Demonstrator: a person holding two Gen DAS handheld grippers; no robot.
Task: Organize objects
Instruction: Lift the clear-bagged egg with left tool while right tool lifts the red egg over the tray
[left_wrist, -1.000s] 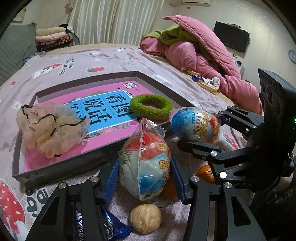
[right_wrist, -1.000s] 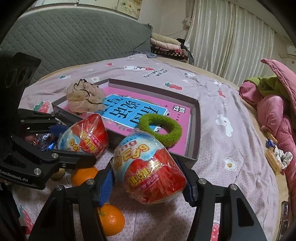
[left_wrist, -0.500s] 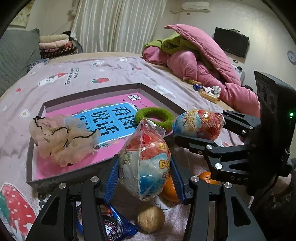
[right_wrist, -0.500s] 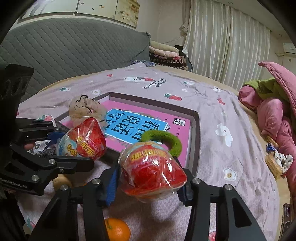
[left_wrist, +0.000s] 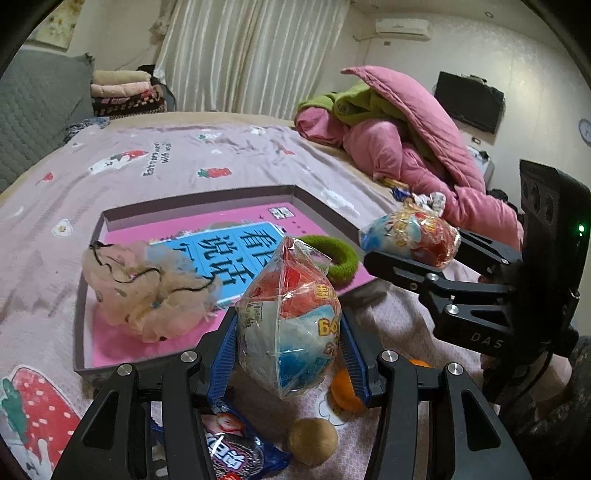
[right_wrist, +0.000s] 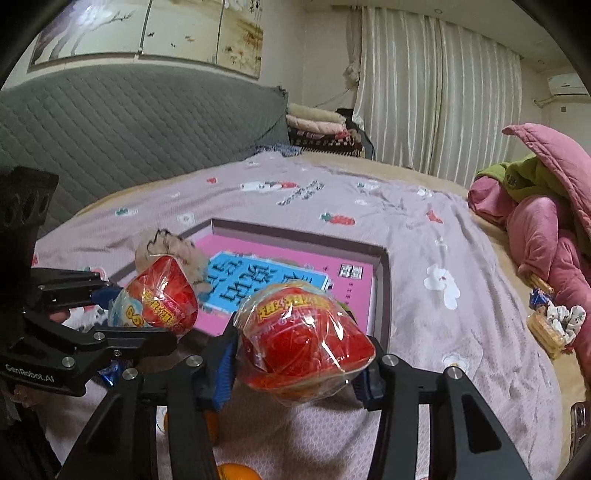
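Two handheld grippers hover side by side over a bed with a lilac printed sheet (left_wrist: 229, 155). The left gripper (left_wrist: 288, 332) is clamped on a plastic-wrapped toy egg (left_wrist: 291, 325), its blue pads pressed against both sides. The right gripper (right_wrist: 299, 347) is clamped on a second wrapped egg (right_wrist: 303, 339) — mostly red — and its jaws have just been closing in on it. Ahead of both grippers lies a shallow grey box (left_wrist: 207, 197) with a pink and blue card on its floor, holding a peach mesh scrunchie (left_wrist: 147, 288) and a green fuzzy ring (left_wrist: 341, 258). Below the left gripper, on the sheet, sit a walnut (left_wrist: 312, 439), an orange (left_wrist: 343, 387) and a blue snack packet (left_wrist: 240, 450) — all outside the box.
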